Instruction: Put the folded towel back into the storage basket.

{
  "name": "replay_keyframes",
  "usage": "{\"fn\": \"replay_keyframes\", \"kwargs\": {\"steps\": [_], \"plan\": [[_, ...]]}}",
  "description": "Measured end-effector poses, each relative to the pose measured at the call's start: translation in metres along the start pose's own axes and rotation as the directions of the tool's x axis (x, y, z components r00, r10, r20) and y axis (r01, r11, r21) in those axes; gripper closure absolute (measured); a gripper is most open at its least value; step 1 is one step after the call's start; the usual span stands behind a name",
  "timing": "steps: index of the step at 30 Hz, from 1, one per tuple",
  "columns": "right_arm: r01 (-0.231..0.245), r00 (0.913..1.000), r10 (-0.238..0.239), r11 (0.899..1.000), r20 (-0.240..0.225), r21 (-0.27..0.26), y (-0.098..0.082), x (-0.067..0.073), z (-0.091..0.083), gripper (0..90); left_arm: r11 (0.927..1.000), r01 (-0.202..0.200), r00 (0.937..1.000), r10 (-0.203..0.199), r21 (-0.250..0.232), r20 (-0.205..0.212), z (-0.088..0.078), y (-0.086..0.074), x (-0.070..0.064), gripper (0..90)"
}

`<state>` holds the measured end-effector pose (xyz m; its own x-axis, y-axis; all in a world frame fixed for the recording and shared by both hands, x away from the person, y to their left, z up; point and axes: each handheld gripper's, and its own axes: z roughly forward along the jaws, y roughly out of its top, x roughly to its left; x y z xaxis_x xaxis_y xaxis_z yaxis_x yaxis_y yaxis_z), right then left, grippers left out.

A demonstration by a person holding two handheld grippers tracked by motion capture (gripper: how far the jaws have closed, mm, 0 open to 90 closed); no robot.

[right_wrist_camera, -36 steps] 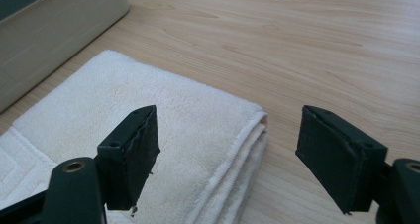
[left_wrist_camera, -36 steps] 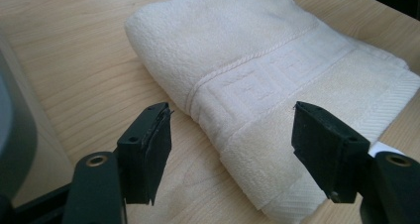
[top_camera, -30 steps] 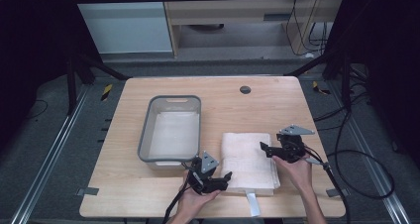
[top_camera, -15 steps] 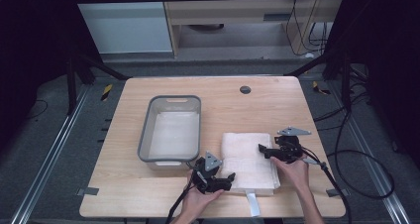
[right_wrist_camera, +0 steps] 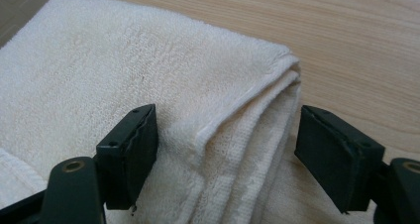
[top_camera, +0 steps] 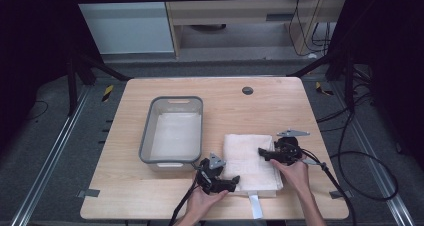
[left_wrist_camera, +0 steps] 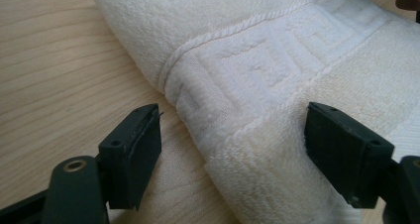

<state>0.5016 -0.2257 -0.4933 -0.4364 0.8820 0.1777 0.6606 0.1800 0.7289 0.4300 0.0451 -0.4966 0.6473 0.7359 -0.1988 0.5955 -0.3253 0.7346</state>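
The grey bin (top_camera: 172, 131) sits on the left part of the desk (top_camera: 280, 106), just beside the folded towel (top_camera: 247, 161). It blocks the way to the left. The back and right of the desk are bare wood, with just a small dark round spot (top_camera: 247, 90). A tool could slide there freely. A white strip (top_camera: 255, 206) lies at the front edge.

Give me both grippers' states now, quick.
Left gripper: open, jaws just opened, astride the towel edge.
Right gripper: open, astride the towel's folded corner.
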Motion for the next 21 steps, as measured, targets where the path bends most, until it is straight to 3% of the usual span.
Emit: {"fn": "replay_keyframes", "kwargs": {"steps": [7, 9, 13, 21], "plan": [[-0.018, 0.9997, 0.018, 1.0, -0.015, 0.007, -0.001, -0.0005, 0.0036, 26.1, 0.9998, 0.014, 0.9997, -0.015, 0.015, 0.022, 0.0049, -0.0003, -0.001, 21.9], [-0.025, 0.9994, 0.025, 1.0, -0.026, 0.006, -0.0014, -0.0009, 0.005, 27.9, 0.9994, 0.028, 0.9985, -0.029, 0.02, 0.047, 0.0079, -0.0006, -0.0029, 21.9], [-0.038, 0.9983, 0.038, 0.999, -0.044, 0.009, -0.0013, -0.0001, 0.0059, 32.3, 0.9994, 0.019, 0.9989, -0.021, 0.03, 0.042, 0.0096, 0.0009, -0.007, 22.2], [-0.078, 0.9932, 0.08, 0.996, -0.085, 0.034, -0.0012, -0.0024, 0.0062, 40.5, 0.9972, 0.04, 0.9963, -0.044, 0.063, 0.073, 0.008, 0.0041, -0.005, 29.5]]}}
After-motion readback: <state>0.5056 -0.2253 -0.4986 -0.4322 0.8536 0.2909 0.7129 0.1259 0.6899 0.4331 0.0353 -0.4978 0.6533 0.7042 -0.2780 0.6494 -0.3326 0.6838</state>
